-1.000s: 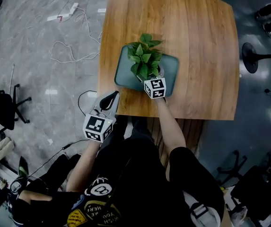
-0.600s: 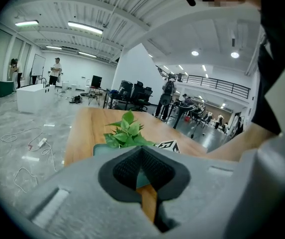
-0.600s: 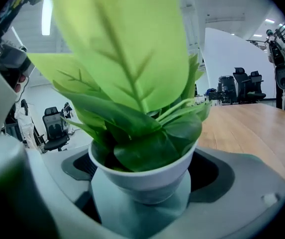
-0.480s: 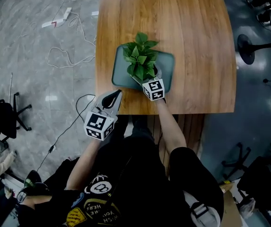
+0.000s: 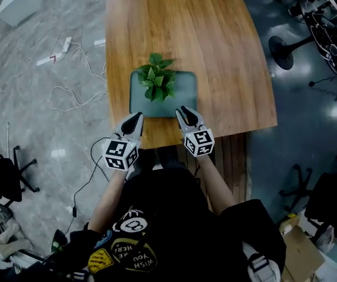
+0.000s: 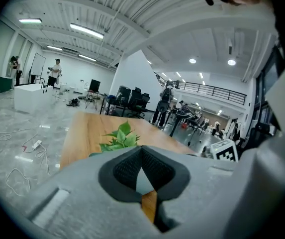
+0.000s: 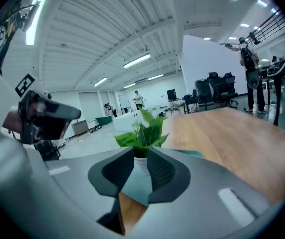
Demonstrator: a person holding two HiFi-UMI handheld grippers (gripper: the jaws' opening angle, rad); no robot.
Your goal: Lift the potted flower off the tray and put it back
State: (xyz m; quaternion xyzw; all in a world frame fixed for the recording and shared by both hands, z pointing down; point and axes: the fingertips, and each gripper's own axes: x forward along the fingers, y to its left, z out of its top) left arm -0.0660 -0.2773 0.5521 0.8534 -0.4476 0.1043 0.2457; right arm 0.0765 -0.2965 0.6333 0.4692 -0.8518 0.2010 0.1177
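Potted flower (image 5: 155, 84) is in the grip of neither tongs. The right tongs (image 5: 184, 110) have just been closing and now show only a narrow gap with nothing in it, the pot visible farther off. The left tongs (image 5: 136, 118) are closed tip to tip and empty. Both point at the near edge of the tray (image 5: 186, 90), where the flower stands upright on the left part. The tray lies near the desk's (image 5: 221, 46) front edge.

One potted flower (image 5: 155, 84) on one tray (image 5: 187, 93), one table (image 5: 227, 46) under the tray, two grippers beside the tray: left gripper (image 5: 135, 118), right gripper (image 5: 183, 111).
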